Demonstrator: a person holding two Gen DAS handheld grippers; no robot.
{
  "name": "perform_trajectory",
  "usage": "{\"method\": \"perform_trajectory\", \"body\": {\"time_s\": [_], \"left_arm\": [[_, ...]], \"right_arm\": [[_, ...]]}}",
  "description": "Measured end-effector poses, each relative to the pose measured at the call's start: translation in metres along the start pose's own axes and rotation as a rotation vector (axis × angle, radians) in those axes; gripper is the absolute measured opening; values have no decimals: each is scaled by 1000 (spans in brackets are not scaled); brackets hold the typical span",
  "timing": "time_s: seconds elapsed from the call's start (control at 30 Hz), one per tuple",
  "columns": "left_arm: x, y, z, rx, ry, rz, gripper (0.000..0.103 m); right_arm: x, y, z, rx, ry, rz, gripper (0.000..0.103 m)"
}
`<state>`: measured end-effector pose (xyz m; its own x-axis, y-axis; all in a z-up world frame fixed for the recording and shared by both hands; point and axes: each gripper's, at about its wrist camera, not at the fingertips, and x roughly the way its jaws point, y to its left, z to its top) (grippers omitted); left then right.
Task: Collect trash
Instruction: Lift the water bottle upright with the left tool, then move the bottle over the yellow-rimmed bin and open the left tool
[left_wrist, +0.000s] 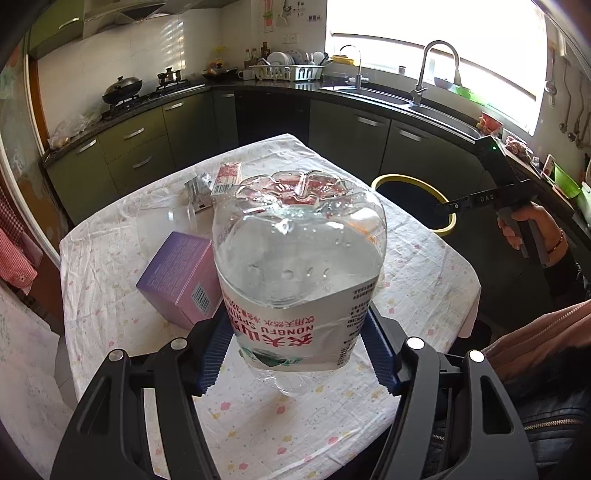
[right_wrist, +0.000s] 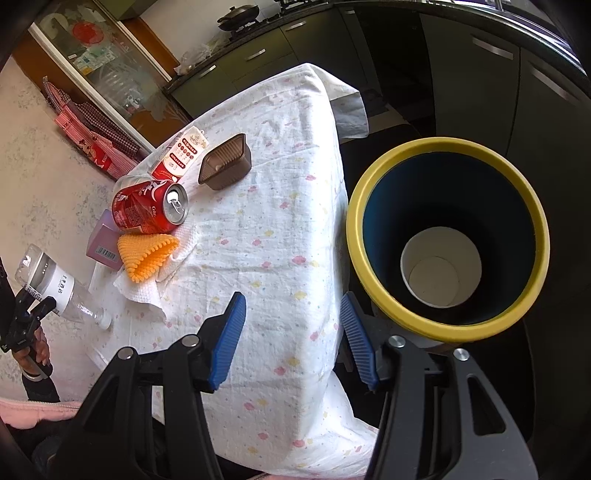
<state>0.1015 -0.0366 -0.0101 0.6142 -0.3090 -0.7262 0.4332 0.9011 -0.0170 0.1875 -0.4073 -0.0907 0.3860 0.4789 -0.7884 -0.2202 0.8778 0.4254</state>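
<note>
Left gripper (left_wrist: 297, 354) pinches a clear plastic bottle (left_wrist: 299, 258) by its label; right gripper (right_wrist: 293, 339) hangs spread near the yellow-rimmed bin (right_wrist: 447, 236), and the slick bottle might slip free.

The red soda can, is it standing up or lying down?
Lying down. The red soda can rests on its side on the table, its opened silver top facing sideways, against the orange cloth.
</note>
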Motion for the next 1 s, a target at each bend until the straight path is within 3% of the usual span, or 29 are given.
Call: {"method": "perform_trajectory", "body": {"time_s": [0.27, 0.47, 0.73, 0.83, 1.0], "left_arm": [[1, -28, 37, 73, -38, -71, 65], [29, -77, 89, 149, -58, -201, 65], [117, -173, 172, 243, -56, -403, 65], [164, -205, 198, 243, -34, -426, 65], [252, -247, 221, 196, 51, -403, 65]], "right_arm": [[-19, -9, -5, 7, -41, -11, 52], [-43, -36, -12, 49, -103, -35, 52], [-75, -95, -32, 160, -165, -76, 52], [-81, -115, -40, 201, -177, -82, 52], [-84, -139, -50, 248, -178, -80, 52]]}}
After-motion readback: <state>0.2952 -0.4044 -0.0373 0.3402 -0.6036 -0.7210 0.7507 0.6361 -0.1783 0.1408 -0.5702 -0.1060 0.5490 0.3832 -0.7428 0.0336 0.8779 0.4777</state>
